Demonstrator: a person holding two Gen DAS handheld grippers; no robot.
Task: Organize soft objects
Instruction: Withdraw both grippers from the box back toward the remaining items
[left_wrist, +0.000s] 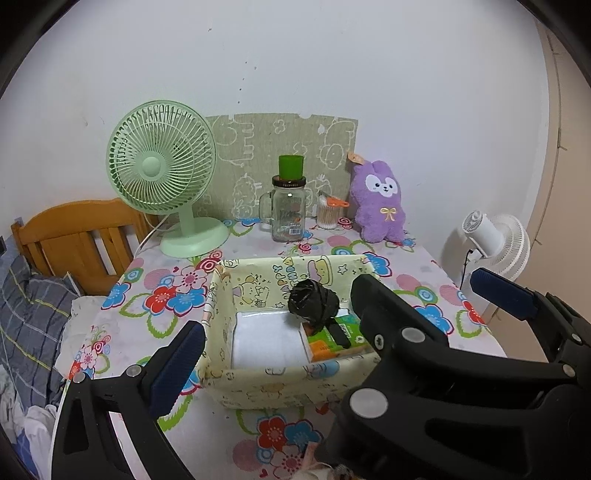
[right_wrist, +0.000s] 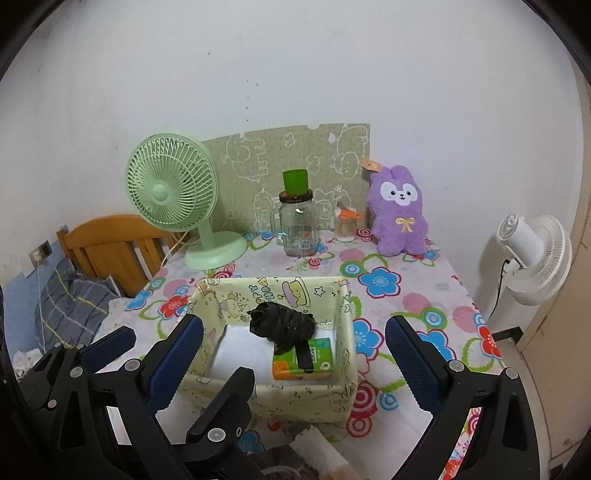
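Both the left gripper (right_wrist: 177, 354) and the right gripper (right_wrist: 295, 358) hang with jaws apart and empty over the near edge of the fabric bin (right_wrist: 295, 400), which holds a black bundle (right_wrist: 282, 325) atop tissue packs. The purple plush (right_wrist: 400, 214) leans against the back wall. Bare flowered counter (right_wrist: 406, 295) lies between them; a bed flanks the counter's left edge.

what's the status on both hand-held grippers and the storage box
Left hand-held gripper and right hand-held gripper open, empty. Fabric box holds black bundle, white pack, green tissue pack. Purple plush at back wall. Path unobstructed.
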